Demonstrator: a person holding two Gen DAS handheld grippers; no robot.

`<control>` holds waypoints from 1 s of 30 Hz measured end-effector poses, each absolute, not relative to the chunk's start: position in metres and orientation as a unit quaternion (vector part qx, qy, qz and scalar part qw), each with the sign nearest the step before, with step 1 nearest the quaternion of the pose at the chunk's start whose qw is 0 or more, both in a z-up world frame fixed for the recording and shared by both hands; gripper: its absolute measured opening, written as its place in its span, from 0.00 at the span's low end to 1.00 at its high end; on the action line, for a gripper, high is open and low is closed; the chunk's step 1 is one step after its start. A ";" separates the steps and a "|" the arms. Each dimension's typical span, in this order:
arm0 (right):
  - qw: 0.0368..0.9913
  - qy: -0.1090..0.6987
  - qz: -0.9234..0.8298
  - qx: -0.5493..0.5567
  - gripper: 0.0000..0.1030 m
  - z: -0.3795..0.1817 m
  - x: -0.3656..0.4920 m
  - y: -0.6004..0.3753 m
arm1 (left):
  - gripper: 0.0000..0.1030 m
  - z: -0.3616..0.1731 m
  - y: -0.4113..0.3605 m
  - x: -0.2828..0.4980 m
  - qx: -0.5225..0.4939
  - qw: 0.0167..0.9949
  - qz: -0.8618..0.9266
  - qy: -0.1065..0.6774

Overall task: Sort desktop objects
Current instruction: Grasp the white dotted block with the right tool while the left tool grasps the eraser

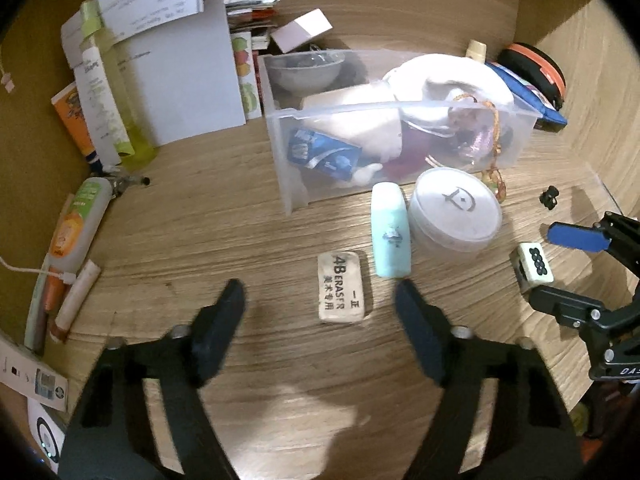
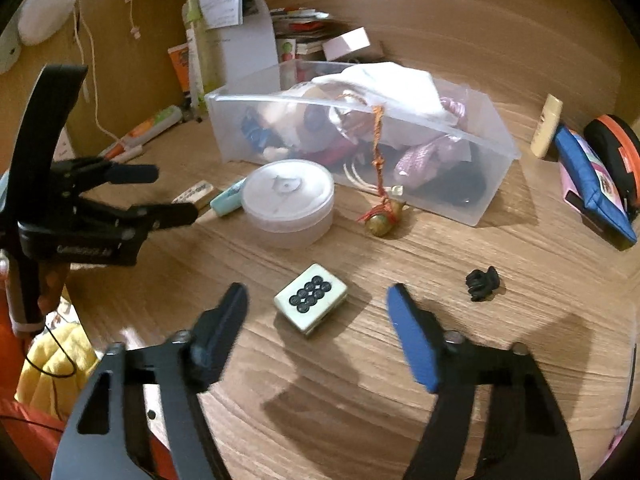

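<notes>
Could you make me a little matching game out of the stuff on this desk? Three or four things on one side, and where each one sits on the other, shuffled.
Things:
1. white rectangular eraser with black print
2. cream mahjong tile with dark circles
3. small black hair claw clip
4. round translucent plastic tub with a white lid

Places:
A. on bare wood to the right of the right gripper
B. between the open fingers of the right gripper
C. in front of the clear plastic storage box
D. between the open fingers of the left gripper

Pairs: 1-D, 2-B, 3-A, 4-C
</notes>
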State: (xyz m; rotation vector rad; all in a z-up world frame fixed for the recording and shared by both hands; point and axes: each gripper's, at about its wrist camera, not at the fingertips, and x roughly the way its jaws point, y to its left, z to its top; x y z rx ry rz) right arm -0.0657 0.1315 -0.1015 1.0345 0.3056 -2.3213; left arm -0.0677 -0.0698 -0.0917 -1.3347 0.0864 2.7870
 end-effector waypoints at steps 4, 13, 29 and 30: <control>0.298 0.111 -0.860 0.399 0.42 -0.106 -0.068 0.129 | 0.54 -0.096 -0.069 -0.071 -0.437 0.030 0.899 0.025; 0.305 0.134 -0.860 0.386 0.24 -0.111 -0.063 0.120 | 0.22 -0.099 -0.067 -0.072 -0.434 0.041 0.900 0.024; 0.292 0.076 -0.884 0.357 0.22 -0.081 -0.081 0.145 | 0.22 -0.050 -0.085 -0.064 -0.365 0.031 0.930 -0.023; 0.290 0.074 -0.886 0.355 0.22 -0.078 -0.082 0.147 | 0.22 -0.047 -0.086 -0.064 -0.360 0.032 0.932 -0.026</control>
